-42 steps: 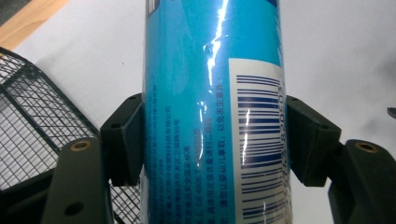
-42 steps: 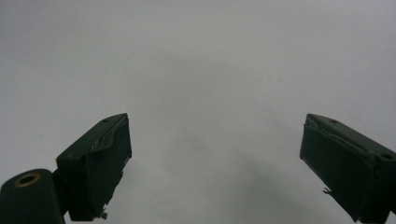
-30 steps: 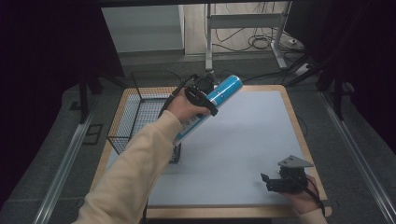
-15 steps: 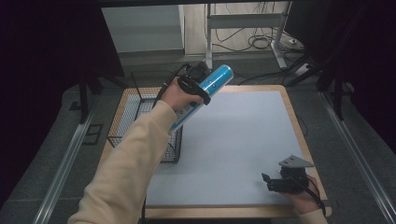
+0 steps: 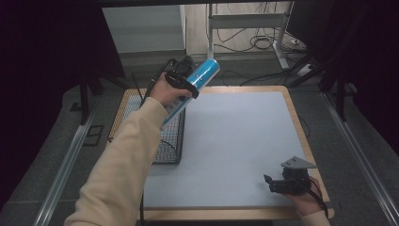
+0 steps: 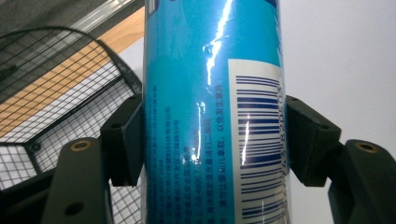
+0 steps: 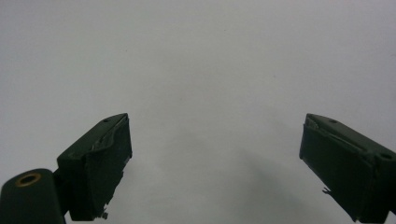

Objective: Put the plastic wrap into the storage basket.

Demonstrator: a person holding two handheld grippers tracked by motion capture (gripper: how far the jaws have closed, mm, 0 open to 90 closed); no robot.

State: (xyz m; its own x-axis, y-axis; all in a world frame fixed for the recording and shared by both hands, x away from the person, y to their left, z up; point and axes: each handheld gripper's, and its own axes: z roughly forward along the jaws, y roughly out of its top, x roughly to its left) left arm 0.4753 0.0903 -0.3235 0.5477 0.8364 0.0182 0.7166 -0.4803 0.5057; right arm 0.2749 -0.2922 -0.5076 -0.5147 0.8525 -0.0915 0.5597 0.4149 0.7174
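High view: wire basket (image 5: 157, 136) beneath blue can (image 5: 194, 85); contents probably none.

Blue can (image 6: 212, 112) between claw (image 6: 215, 140) pads, beside wire basket (image 6: 56, 93)

The blue can (image 5: 197, 83) was a glossy cylinder bearing a white barcode label. It was held tilted above the table's far-left area. Its lower end appeared hidden.

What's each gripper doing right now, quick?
Left gripper: closed on the blue can, held in the air by the wire basket.
Right gripper: open, holding nothing, low over the grey mat.
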